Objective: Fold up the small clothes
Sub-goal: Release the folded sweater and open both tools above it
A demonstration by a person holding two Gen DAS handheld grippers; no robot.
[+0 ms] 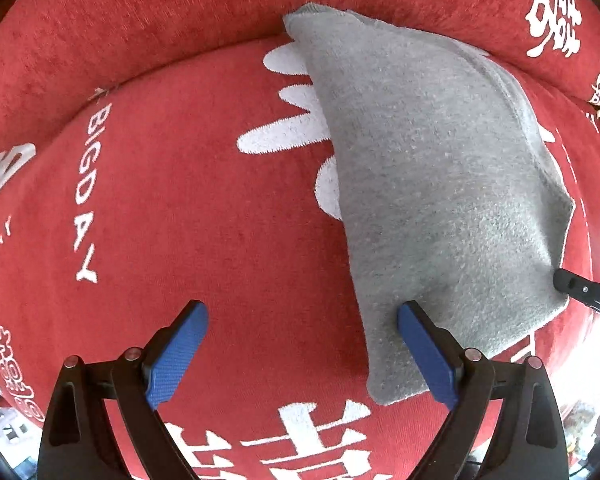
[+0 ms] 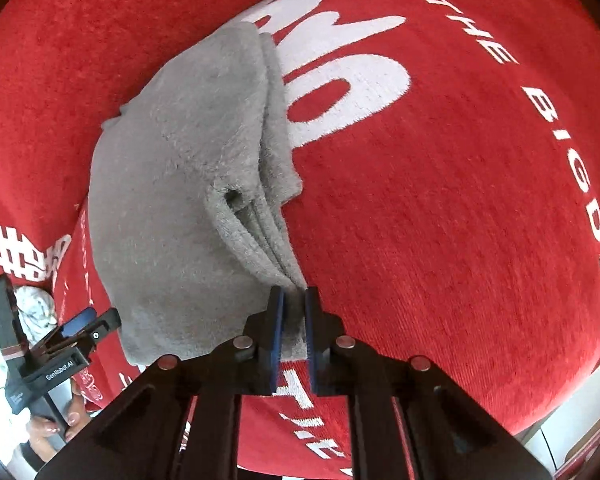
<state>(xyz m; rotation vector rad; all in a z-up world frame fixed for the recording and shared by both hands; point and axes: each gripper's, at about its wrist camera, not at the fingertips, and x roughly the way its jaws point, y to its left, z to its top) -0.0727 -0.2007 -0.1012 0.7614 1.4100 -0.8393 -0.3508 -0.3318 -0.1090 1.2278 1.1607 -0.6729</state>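
A gray cloth (image 1: 432, 184), thick and fuzzy like fleece, lies folded on a red cover (image 1: 188, 208) of coarse woven pile with white lettering and big white characters.

The left tongs (image 1: 302, 350) stand wide apart, blue textured pads (image 1: 426, 356) bare, holding nothing; the cloth's near edge sits under the pad on their right side, though I cannot tell if it touches.

The right tongs (image 2: 294, 334) are nearly closed, pinching a corner of the cloth (image 2: 172, 208) where about 3 stacked layers fan out just ahead of the tips. A small dark pocket shows in the fold beyond them.

Off to their left, the other tongs (image 2: 90, 324) hover by the cloth's edge; the hand (image 2: 56, 426) gripping them is mostly cut off. Pale patterned fabric there is too blurred to identify.
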